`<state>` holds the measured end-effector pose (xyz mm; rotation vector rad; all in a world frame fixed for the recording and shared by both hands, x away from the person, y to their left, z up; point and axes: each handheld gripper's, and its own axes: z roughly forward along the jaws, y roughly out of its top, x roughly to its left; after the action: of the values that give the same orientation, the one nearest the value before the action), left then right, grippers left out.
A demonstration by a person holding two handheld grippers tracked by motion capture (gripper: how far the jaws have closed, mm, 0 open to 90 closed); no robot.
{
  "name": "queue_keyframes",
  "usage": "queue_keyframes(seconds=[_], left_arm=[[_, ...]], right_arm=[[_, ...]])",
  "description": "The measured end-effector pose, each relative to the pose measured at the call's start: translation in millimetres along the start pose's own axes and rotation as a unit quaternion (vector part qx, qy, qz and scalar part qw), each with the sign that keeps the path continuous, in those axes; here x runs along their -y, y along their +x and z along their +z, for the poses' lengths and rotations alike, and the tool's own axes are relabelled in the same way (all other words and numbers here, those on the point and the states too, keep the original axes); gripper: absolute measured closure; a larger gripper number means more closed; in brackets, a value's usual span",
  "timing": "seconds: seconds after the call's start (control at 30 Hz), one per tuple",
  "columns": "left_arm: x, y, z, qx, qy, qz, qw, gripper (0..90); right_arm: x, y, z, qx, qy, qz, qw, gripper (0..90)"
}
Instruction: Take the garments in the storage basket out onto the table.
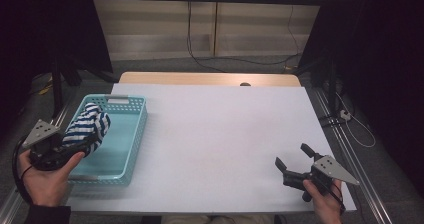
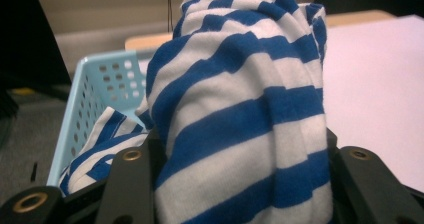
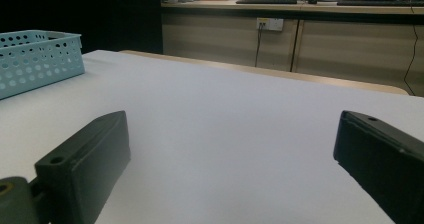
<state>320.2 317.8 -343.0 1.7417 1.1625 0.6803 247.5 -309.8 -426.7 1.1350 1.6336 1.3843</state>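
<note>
A blue-and-white striped cloth [image 1: 89, 125] is bunched up over the light blue basket [image 1: 131, 134] at the table's left. My left gripper [image 1: 82, 146] is shut on its near end. Seen from the left gripper view, the striped cloth [image 2: 240, 114] stands up between the black jaws, and a loose fold hangs down into the basket [image 2: 85, 99]. Near the front right corner of the white table [image 1: 215, 129], my right gripper [image 1: 292, 156] rests open with nothing between its fingers; in the right gripper view its jaws are wide apart above the bare white table [image 3: 225, 114].
The basket [image 3: 35, 59] shows far left in the right gripper view. Past the table's far edge lie a wooden strip [image 1: 210, 78] and cables on the floor [image 1: 240, 59]. Dark stands and curtains flank both sides.
</note>
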Motion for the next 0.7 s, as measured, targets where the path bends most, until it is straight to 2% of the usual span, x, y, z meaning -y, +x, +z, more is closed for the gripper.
queue_keyframes(seconds=[0.07, 0.1, 0.2, 0.27, 0.4, 0.47, 0.53, 0.6, 0.7], left_arm=[[-0.7, -3.7, -2.6, 0.000, -0.019, 0.003, 0.9998, 48.9], [-0.7, -3.7, -2.6, 0.000, -0.019, 0.003, 0.9998, 48.9], [-1.6, -9.6, -4.0, -0.001, -0.045, -0.005, 0.9990, 48.9], [-4.3, -11.0, -6.5, 0.011, -0.061, 0.006, 0.9981, 48.9], [-8.7, -13.1, -8.9, 0.015, -0.072, 0.007, 0.9973, 48.9], [-11.1, -15.3, -10.8, 0.013, -0.091, 0.004, 0.9958, 48.9], [-11.4, -15.7, -11.6, 0.009, -0.097, 0.006, 0.9952, 48.9], [-10.9, -17.5, -14.2, 0.007, -0.124, -0.003, 0.9923, 48.9], [-11.1, -18.2, -16.9, 0.003, -0.130, 0.002, 0.9914, 48.9]], right_arm=[[0.0, -0.1, -0.1, 0.000, 0.000, 0.000, 1.0000, 1.0], [0.0, -0.1, -0.1, 0.000, 0.000, 0.000, 1.0000, 1.0], [-0.1, -0.1, 0.0, 0.000, -0.001, 0.000, 1.0000, 1.0], [0.0, -0.1, -0.1, 0.000, -0.001, -0.001, 1.0000, 1.0], [0.0, -0.2, -0.2, 0.000, -0.001, -0.001, 1.0000, 1.0], [0.0, 0.3, -0.1, -0.002, 0.001, 0.000, 1.0000, 1.0], [0.0, 0.4, 0.0, -0.003, 0.001, 0.000, 1.0000, 0.9], [-0.2, 0.2, 0.4, -0.004, 0.000, 0.001, 1.0000, 0.9], [-0.2, 0.6, 1.2, -0.006, -0.001, 0.002, 1.0000, 0.9]])
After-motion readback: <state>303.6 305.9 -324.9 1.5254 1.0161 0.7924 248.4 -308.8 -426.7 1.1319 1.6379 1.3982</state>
